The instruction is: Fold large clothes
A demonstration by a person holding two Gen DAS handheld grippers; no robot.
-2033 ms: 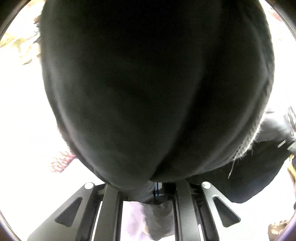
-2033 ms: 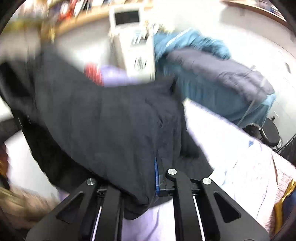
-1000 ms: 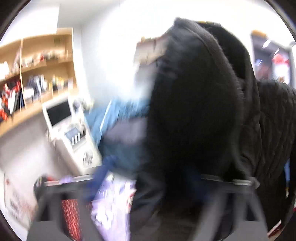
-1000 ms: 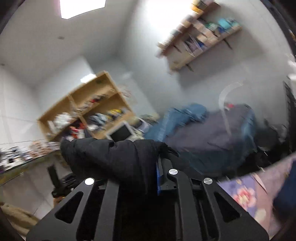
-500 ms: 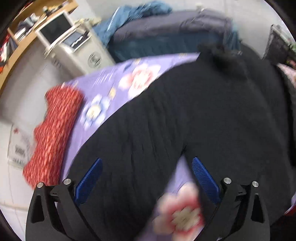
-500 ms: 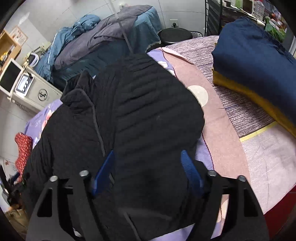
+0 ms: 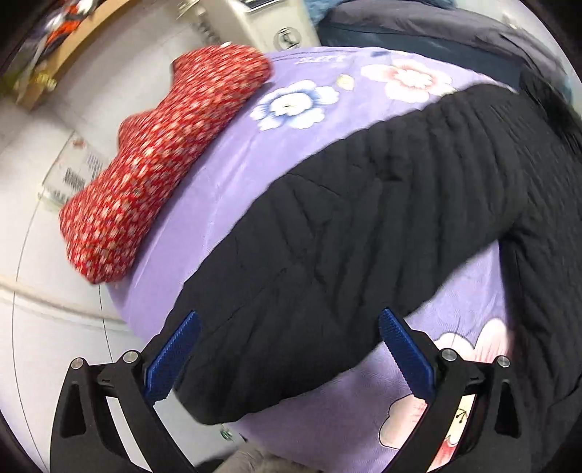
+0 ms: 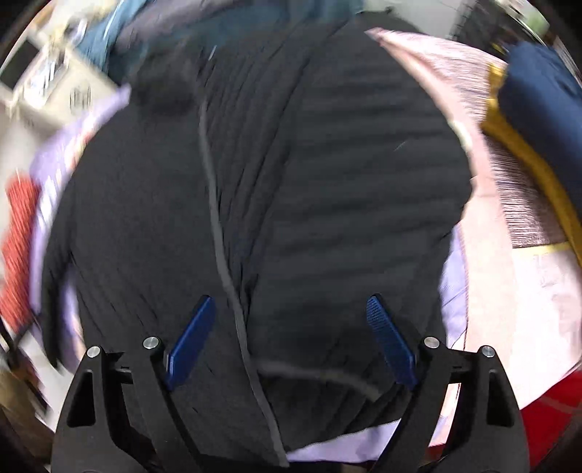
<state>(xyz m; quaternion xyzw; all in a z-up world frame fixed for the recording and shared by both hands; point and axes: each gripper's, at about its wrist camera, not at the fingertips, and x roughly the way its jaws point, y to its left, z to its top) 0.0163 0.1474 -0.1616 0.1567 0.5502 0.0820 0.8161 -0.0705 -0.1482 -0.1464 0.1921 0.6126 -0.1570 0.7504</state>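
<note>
Fabric of the black quilted jacket [image 7: 363,233] fills both views, spread flat on a bed under a purple floral sheet [image 7: 232,160]. Its shell is matte and stitched into narrow horizontal channels, giving a ribbed, softly puffed surface. In the left wrist view one sleeve runs diagonally across the bed, its blunt end nearest the camera. In the right wrist view the body of the jacket lies front-up, with a grey zip line [image 8: 218,233] running down its middle toward the hem; this view is smeared by motion.

The left tool [image 7: 289,356] is spread wide, its ridged blue pads [image 7: 174,358] standing either side of the sleeve end and gripping nothing. The right tool [image 8: 291,342] is likewise wide open above the lower jacket, blue pads [image 8: 387,338] apart and empty.

Beyond the sleeve, a red pillow [image 7: 156,160] with a small white print lies along the bed's left edge, soft and lumpy. The sheet shows large white and pink flowers. To the right of the jacket lies a pinkish striped blanket [image 8: 509,174], and on it a folded navy item with a yellow edge [image 8: 538,94]. Farther off are a heap of dark blue bedding [image 7: 418,29], a beige machine [image 7: 269,22] against the pale wall, and a wooden shelf [image 7: 72,47].
</note>
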